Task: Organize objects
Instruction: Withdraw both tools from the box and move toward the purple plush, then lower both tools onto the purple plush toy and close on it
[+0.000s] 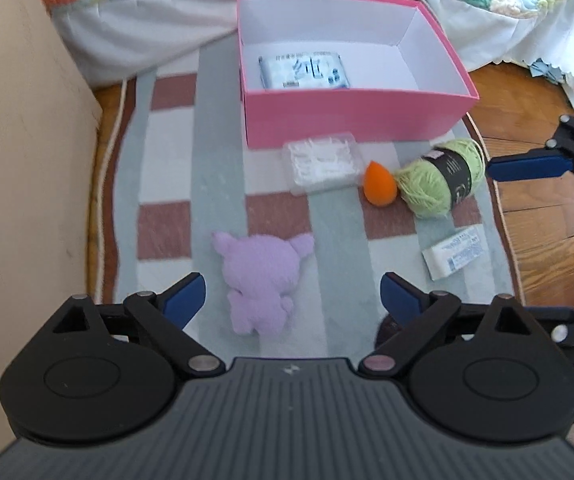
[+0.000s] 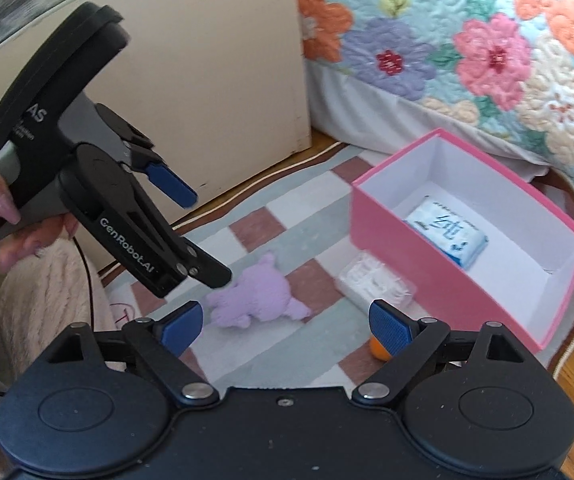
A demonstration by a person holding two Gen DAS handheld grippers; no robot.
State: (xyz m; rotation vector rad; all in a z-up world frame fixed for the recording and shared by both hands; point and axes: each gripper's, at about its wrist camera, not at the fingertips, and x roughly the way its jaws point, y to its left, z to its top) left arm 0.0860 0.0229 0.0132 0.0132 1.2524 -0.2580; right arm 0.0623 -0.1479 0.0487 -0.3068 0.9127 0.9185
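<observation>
Left tool [image 1: 293, 296]: released, jaws spread wide, nothing between the pads. It hangs over the purple plush toy [image 1: 261, 280], which lies on the checked rug [image 1: 167, 184] just below the fingertips, not touched.

Right tool [image 2: 285, 326]: released, jaws spread wide, empty.

Pink box [image 1: 351, 120]: open, standing on the rug at the foot of the bed with its floral quilt [image 2: 467, 48]. One white-and-blue packet [image 1: 303, 72] lies on its floor.

Loose items in front of the box: clear plastic case [image 1: 321, 164], orange sponge [image 1: 379, 188] just beside it, green yarn ball [image 1: 443, 176] touching the sponge, white carton [image 1: 457, 252] nearer the rug's edge.

A beige cabinet [image 2: 207, 80] borders the rug on the left tool's side
</observation>
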